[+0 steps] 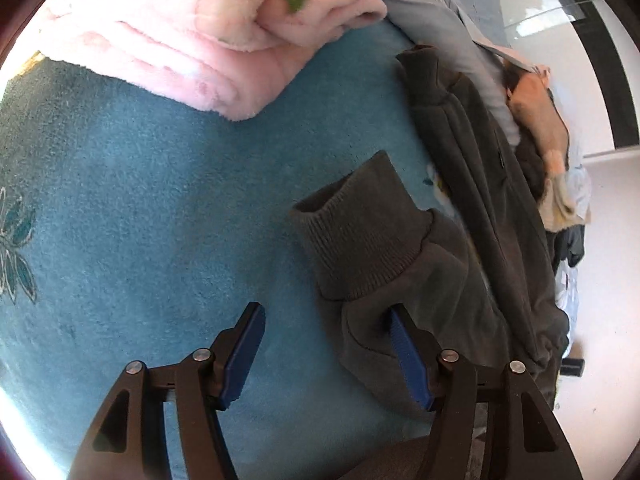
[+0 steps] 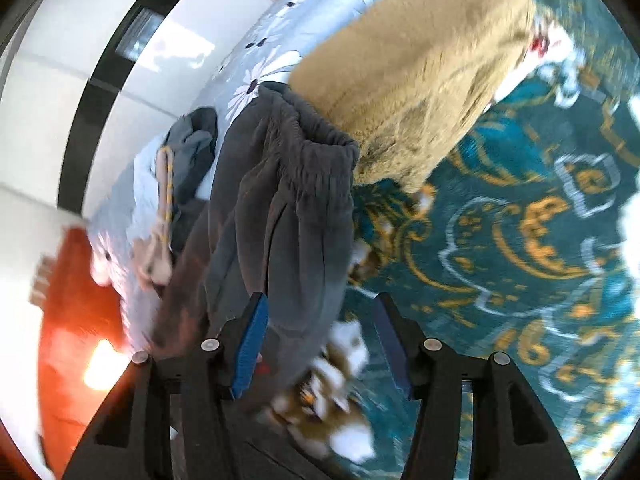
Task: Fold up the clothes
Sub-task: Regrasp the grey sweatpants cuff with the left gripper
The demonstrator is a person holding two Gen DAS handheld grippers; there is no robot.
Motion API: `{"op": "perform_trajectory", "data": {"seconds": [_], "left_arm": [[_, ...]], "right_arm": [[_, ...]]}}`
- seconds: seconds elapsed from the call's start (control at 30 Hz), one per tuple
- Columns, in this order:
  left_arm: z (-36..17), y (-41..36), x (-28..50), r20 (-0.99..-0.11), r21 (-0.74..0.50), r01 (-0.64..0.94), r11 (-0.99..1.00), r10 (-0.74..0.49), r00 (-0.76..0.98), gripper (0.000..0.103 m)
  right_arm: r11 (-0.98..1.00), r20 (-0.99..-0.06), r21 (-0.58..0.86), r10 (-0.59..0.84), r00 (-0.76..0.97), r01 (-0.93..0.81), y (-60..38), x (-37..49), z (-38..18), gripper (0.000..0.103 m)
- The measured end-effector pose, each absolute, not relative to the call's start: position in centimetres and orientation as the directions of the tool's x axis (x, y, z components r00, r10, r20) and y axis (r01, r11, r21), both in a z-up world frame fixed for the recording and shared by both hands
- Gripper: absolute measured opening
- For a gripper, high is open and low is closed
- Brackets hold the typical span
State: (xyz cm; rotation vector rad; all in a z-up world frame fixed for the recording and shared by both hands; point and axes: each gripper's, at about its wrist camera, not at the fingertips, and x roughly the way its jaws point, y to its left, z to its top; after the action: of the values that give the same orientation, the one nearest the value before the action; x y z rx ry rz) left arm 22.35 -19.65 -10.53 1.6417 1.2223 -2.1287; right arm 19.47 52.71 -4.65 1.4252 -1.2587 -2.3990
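1. Lying at the far left of the left wrist view: teal blanket (image 1: 140, 200) with a leaf print at its edge, covering the surface underneath.
2. Resting on that blanket at the top left: folded pink fleece (image 1: 168, 32) carrying a green spot.
3. Hovering low in the middle: left gripper (image 1: 326, 354), jaws standing spread, nothing pinched; one blue pad over bare blanket, the other lying against the dark grey sweatshirt (image 1: 472, 208).
4. Pointing up and left just above those jaws: ribbed cuff (image 1: 360, 232) of the sweatshirt's sleeve, lying flat on the blanket.
5. Stretching along the right side: the sweatshirt's body, with a pile of clothes (image 1: 540, 120) bunched beyond it.
6. Showing at the left of the right wrist view, blurred: orange floor (image 2: 72, 320) and pale daisy-print fabric (image 2: 272, 56).
7. Lying beside the daisy print: grey sweatpants (image 2: 280, 208), gathered waistband at the top.
8. Hovering at the bottom centre: right gripper (image 2: 320, 344), jaws standing apart, sweatpants cloth lying between them unpinched.
9. Sitting at the top right: tan fleece (image 2: 420, 72) on a teal patterned rug (image 2: 520, 240).
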Motion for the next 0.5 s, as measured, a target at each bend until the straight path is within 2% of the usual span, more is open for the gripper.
{"op": "perform_trajectory", "data": {"seconds": [0.13,0.17,0.2,0.23,0.3,0.37,0.5], "left_arm": [[-10.7,-19.0,21.6,-0.872,-0.488,0.591,-0.642,0.321,-0.37,0.034],[-10.7,-18.8,21.4,-0.874,-0.483,0.593,-0.644,0.318,-0.367,0.032],[-10.6,-18.7,21.3,-0.877,-0.478,0.597,-0.644,0.311,-0.367,0.03],[-10.5,-18.7,21.3,-0.875,-0.481,0.6,-0.639,0.307,-0.374,0.026],[-9.8,-18.9,21.3,-0.861,-0.503,0.603,-0.62,0.302,-0.409,0.019],[-7.9,-19.3,21.1,-0.836,-0.537,0.586,-0.606,0.293,-0.463,0.014],[-2.6,-20.2,20.5,-0.757,-0.622,0.517,-0.587,0.283,-0.589,0.011]], "right_arm": [[-0.587,-0.687,0.708,-0.444,-0.575,-0.392,53.1,17.8,-6.3,0.056],[-0.581,-0.687,0.71,-0.445,-0.574,-0.399,53.0,17.7,-6.4,0.055],[-0.575,-0.688,0.711,-0.448,-0.572,-0.404,52.9,17.6,-6.4,0.046],[-0.576,-0.687,0.712,-0.455,-0.566,-0.402,52.8,17.5,-6.4,0.027],[-0.573,-0.677,0.722,-0.47,-0.567,-0.388,52.6,17.6,-5.9,0.012],[-0.568,-0.643,0.747,-0.487,-0.591,-0.345,52.4,17.8,-4.4,0.009],[-0.559,-0.565,0.789,-0.497,-0.658,-0.255,52.3,18.0,0.3,0.007]]}}
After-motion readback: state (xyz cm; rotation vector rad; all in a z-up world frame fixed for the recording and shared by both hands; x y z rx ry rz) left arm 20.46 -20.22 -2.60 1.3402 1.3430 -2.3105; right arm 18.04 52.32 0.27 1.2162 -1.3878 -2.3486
